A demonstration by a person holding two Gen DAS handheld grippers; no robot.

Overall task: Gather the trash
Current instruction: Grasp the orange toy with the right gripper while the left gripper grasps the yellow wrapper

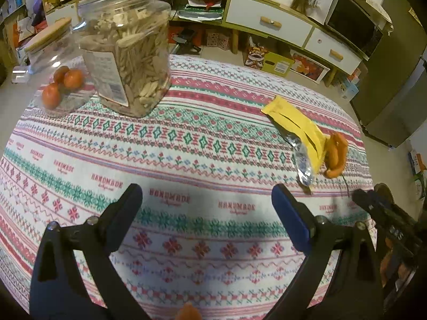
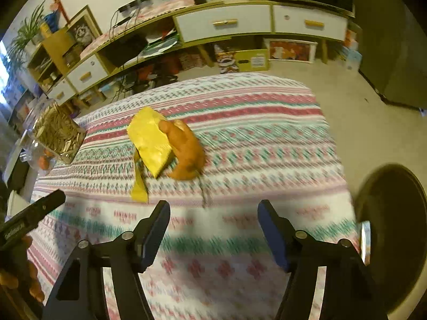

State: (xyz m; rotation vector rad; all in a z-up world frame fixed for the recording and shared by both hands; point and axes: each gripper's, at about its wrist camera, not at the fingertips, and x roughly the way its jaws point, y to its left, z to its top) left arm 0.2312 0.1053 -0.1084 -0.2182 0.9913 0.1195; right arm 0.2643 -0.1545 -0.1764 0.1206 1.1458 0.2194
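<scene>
A torn yellow snack wrapper (image 1: pixel 296 121) with a silver foil end lies on the patterned tablecloth (image 1: pixel 186 144) at the right, next to an orange peel (image 1: pixel 336 154). In the right wrist view the wrapper (image 2: pixel 150 141) and the peel (image 2: pixel 186 152) lie just ahead of my right gripper (image 2: pixel 213 214), which is open and empty. My left gripper (image 1: pixel 206 194) is open and empty over the cloth, well left of the wrapper. The right gripper's tip (image 1: pixel 373 208) shows at the left wrist view's right edge.
A clear jar of seeds (image 1: pixel 128 50) and a lidded glass jar with small orange fruits (image 1: pixel 57 72) stand at the table's far left. A dark round bin (image 2: pixel 392 234) sits off the table's right edge. A low cabinet with drawers (image 1: pixel 269 24) runs behind.
</scene>
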